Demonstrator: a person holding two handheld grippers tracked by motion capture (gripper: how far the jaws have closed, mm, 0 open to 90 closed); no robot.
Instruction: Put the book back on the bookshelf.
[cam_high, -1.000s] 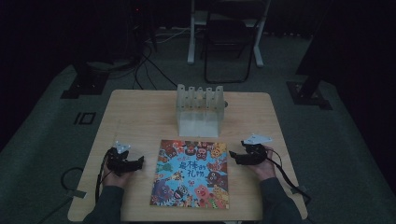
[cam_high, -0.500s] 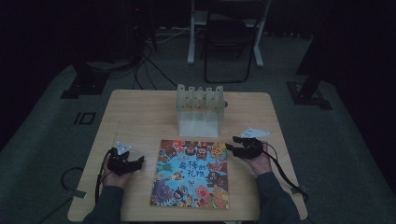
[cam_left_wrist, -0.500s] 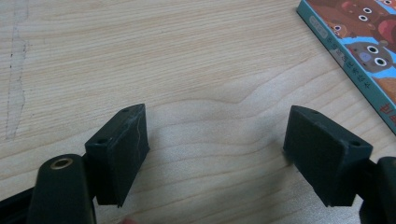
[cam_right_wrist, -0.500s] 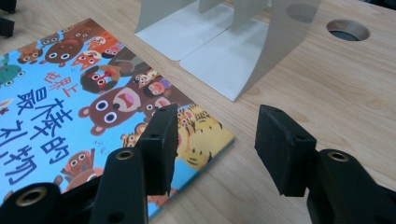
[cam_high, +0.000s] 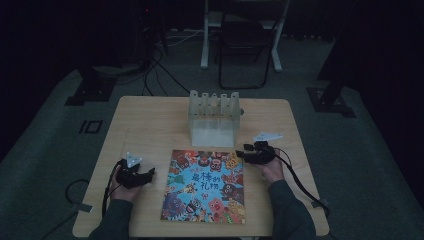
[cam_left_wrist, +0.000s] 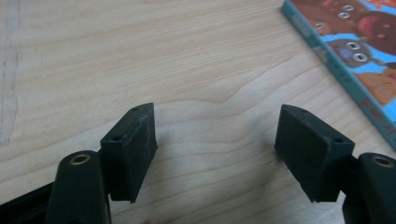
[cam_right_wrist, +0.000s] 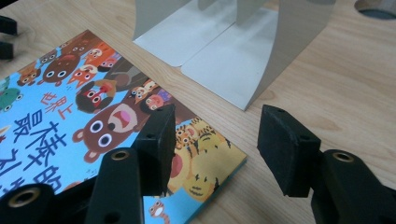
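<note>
The book (cam_high: 206, 186) lies flat on the tabletop (cam_high: 150, 125), near the stand (cam_high: 213, 120). The right gripper (cam_right_wrist: 212, 147), fingers apart and just reopening, straddles its far right corner to grasp it; the left gripper (cam_left_wrist: 215, 149), fingers apart, closing, waits empty.

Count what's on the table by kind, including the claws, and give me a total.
Picture book: 1
Metal book rack: 1
Claws: 2, left claw and right claw
Total: 4
</note>
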